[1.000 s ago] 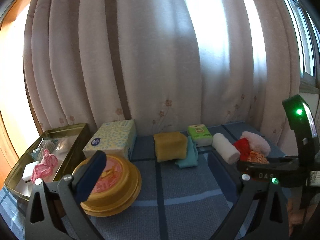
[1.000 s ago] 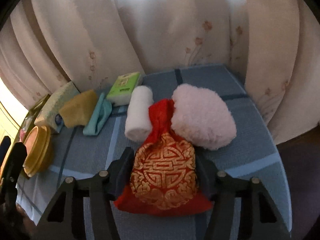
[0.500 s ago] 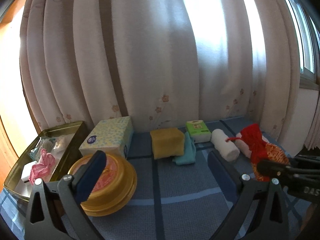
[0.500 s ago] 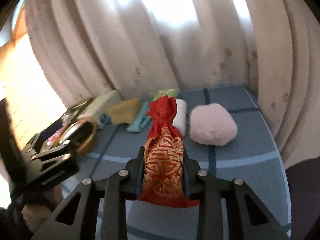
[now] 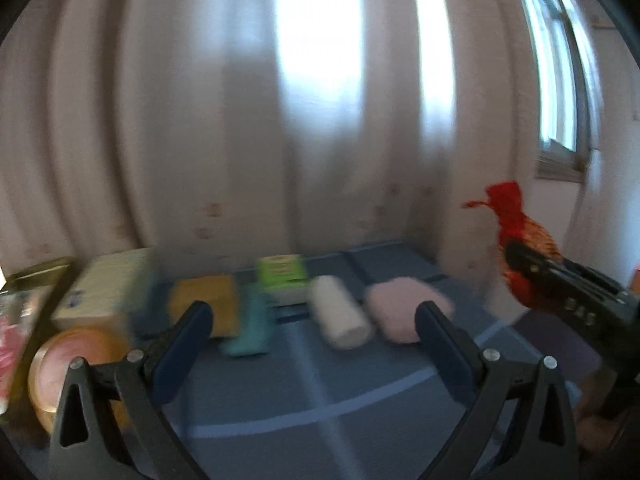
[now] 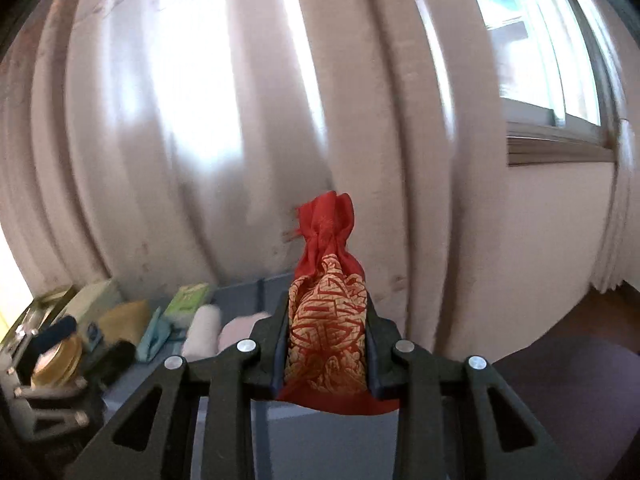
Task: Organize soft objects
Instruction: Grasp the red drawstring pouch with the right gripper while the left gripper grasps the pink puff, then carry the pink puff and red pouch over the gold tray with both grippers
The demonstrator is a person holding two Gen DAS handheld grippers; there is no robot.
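My right gripper (image 6: 327,322) is shut on a red and gold drawstring pouch (image 6: 329,320) and holds it upright, well above the blue table; the pouch also shows at the right of the left wrist view (image 5: 520,240). My left gripper (image 5: 312,332) is open and empty above the blue table (image 5: 320,392). On the table lie a pink fluffy pad (image 5: 404,312), a white rolled towel (image 5: 340,316), a teal cloth (image 5: 250,332) and a yellow sponge (image 5: 204,304). Both views are blurred.
A green tissue pack (image 5: 282,272), a tissue box (image 5: 104,292), a round yellow tin (image 5: 72,372) and a metal tray (image 5: 36,280) stand at the back and left. Curtains (image 5: 280,120) hang behind the table. A window (image 6: 552,60) is at the right.
My right gripper has lifted the red pouch higher off the table and swung right. My left gripper has turned to the right, so the table objects shifted left in its view.
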